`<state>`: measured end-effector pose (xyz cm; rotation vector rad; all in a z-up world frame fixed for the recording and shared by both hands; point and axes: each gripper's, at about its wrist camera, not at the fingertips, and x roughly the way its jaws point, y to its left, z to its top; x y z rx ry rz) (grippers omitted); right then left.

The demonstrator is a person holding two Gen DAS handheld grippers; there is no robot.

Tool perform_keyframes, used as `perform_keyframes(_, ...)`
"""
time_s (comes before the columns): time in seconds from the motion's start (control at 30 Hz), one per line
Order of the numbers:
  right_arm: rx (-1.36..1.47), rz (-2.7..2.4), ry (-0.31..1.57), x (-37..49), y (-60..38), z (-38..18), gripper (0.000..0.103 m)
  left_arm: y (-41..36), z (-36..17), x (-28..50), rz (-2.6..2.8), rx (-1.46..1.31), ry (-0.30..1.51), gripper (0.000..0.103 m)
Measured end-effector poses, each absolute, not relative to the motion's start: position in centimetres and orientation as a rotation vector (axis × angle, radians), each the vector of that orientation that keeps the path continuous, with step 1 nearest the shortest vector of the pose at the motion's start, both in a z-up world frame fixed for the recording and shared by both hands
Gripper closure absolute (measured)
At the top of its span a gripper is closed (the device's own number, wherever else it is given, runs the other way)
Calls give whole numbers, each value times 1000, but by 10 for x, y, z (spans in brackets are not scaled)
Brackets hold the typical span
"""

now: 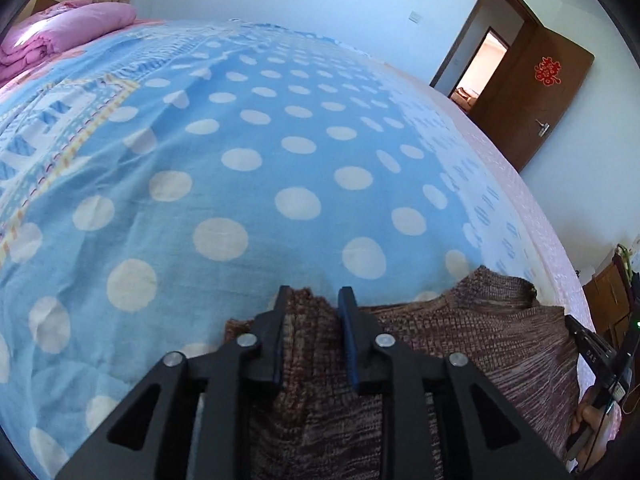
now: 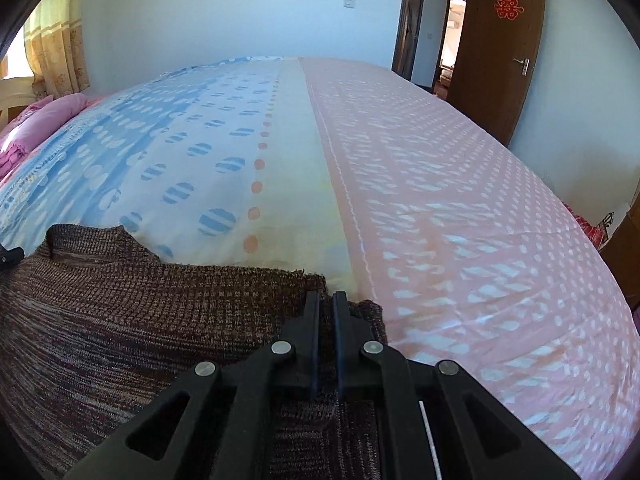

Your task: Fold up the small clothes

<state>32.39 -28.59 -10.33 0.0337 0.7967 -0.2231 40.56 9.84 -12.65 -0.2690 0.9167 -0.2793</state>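
A brown knitted sweater [image 1: 480, 344] lies flat on the bed at the near edge, collar pointing away. It also shows in the right wrist view [image 2: 132, 320]. My left gripper [image 1: 314, 300] is shut on a bunched fold of the sweater's left shoulder part. My right gripper [image 2: 326, 300] is shut on the sweater's right edge, its jaws nearly touching over thin fabric. The right gripper also shows at the far right of the left wrist view [image 1: 592, 356], held in a hand.
The bed sheet is blue with white dots [image 1: 280, 168] on the left and pink patterned [image 2: 460, 220] on the right. A pink quilt [image 1: 68, 28] lies at the far left. An open brown door [image 2: 500, 52] stands beyond the bed.
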Motion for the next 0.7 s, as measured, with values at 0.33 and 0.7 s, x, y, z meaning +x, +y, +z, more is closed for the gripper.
perform_keyframes(0.33, 270, -168, 695, 172, -316, -60, 61, 109, -68, 315, -380, -188, 787, 37)
perform_keyframes(0.7, 106, -123, 839, 126, -246, -116, 68, 67, -99, 223, -487, -183, 831, 37)
